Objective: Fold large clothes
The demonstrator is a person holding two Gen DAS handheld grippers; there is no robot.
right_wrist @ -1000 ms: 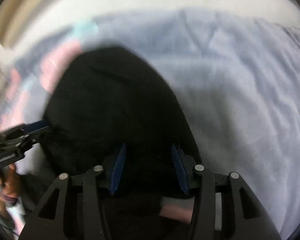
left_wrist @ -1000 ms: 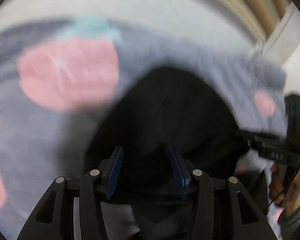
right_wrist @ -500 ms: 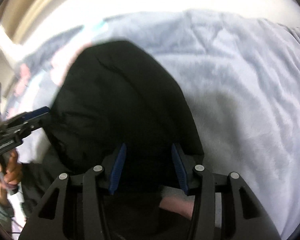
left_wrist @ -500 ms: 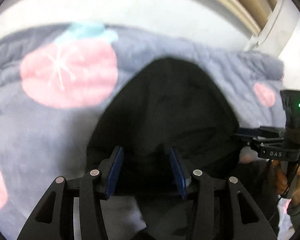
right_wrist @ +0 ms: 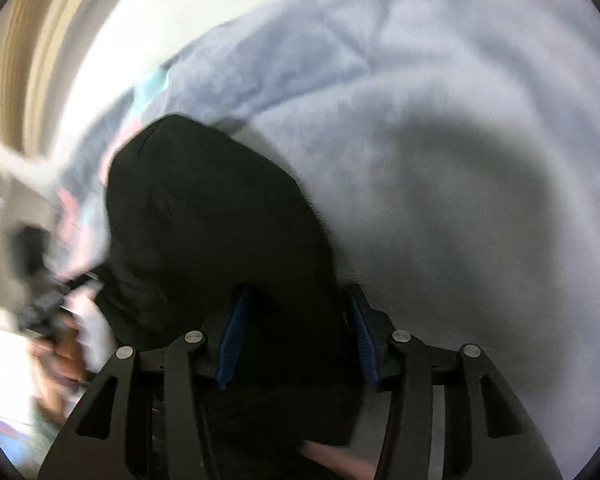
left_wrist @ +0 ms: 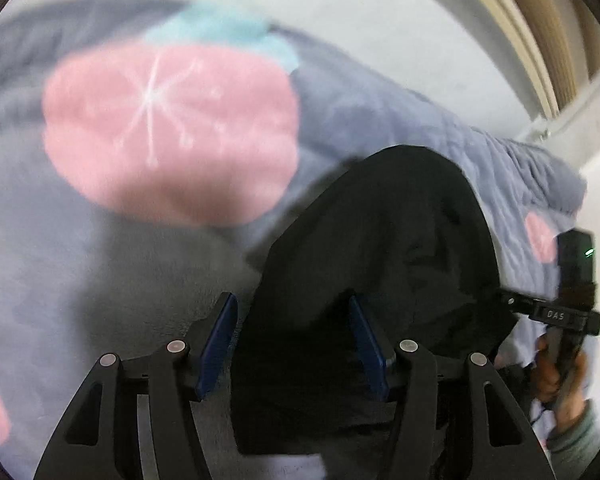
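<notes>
Fabric of a black garment (left_wrist: 380, 264) fills the lower middle of the left wrist view, heaped on a grey-blue blanket (left_wrist: 80, 280) that bears a big pink fruit print (left_wrist: 172, 132) at upper left. The left gripper (left_wrist: 294, 346) sits at the bottom of the frame, its jaws having just been opening. The left blue pad (left_wrist: 218, 346) stands clear of the cloth with blanket showing in the gap; the right pad (left_wrist: 366, 346) lies against the garment's edge. The cloth runs between the jaws but does not look pinched. At the right edge, the right gripper (left_wrist: 556, 314) is seen from the side, with a hand (left_wrist: 560, 376) on its grip below.

In the right wrist view the garment (right_wrist: 220, 232) spreads from centre left down to the bottom, on the pale blanket (right_wrist: 440, 140). The right gripper (right_wrist: 296, 340) has it between its jaws, which have also just been opening. With the blur, I cannot be sure whether the pads (right_wrist: 232, 340) still touch the cloth; they seem to stand loosely beside it. The left gripper (right_wrist: 44, 300) is a dark smear at the left edge.
</notes>
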